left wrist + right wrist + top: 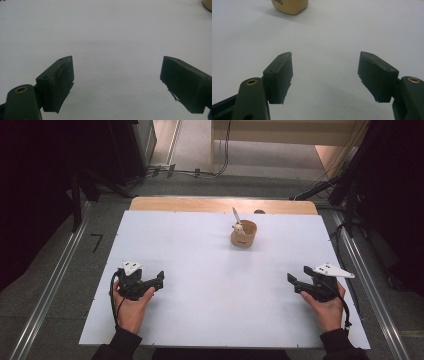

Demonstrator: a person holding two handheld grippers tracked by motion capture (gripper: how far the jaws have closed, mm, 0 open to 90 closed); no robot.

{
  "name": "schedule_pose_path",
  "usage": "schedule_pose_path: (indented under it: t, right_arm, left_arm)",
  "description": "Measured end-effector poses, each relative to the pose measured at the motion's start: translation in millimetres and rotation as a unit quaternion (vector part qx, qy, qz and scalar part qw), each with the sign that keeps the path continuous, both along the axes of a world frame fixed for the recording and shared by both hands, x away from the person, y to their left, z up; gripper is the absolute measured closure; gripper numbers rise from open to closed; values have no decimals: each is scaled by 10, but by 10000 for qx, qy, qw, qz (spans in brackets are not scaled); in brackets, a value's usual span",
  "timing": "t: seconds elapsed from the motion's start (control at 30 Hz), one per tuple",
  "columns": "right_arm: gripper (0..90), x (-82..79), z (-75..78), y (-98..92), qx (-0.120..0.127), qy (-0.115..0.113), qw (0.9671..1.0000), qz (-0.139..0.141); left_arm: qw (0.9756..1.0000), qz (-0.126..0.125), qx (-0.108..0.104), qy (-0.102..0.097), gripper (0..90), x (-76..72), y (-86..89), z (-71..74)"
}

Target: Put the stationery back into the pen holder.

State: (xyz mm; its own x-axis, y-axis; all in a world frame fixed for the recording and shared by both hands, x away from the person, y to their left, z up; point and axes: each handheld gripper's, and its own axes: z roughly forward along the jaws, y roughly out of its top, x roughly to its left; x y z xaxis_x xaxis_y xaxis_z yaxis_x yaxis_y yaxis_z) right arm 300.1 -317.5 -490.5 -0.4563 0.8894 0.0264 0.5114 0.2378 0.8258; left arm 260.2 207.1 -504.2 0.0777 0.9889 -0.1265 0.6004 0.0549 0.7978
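Resting low near the front edge of the white worktop [210, 280], the left hand-held gripper [159, 280] and the right hand-held gripper [295, 279] both have their jaws spread wide, empty. Well beyond them, toward the far edge, stands a tan cup [244, 234] with a spoon [236, 216] leaning inside.

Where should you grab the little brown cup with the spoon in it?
Probably by the brown cup's round wall, low down, one jaw on each side, coming in level from the person's side. It stands upright, and the spoon leans out over its far-left rim, so the near side is free.
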Motion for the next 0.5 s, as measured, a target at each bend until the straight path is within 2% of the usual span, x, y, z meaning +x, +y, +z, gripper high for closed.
schedule_pose_path:
  t: [0.3, 0.5]
  right_arm:
    - [267, -159, -14, -180, -29, 59, 9998, -197]
    - [265, -212, -63, -297, -67, 87, 9991, -411]
  left_arm:
    - [9999, 28, 55, 99, 125, 20, 13, -30]
    - [9996, 19, 135, 267, 119, 40, 10, -82]
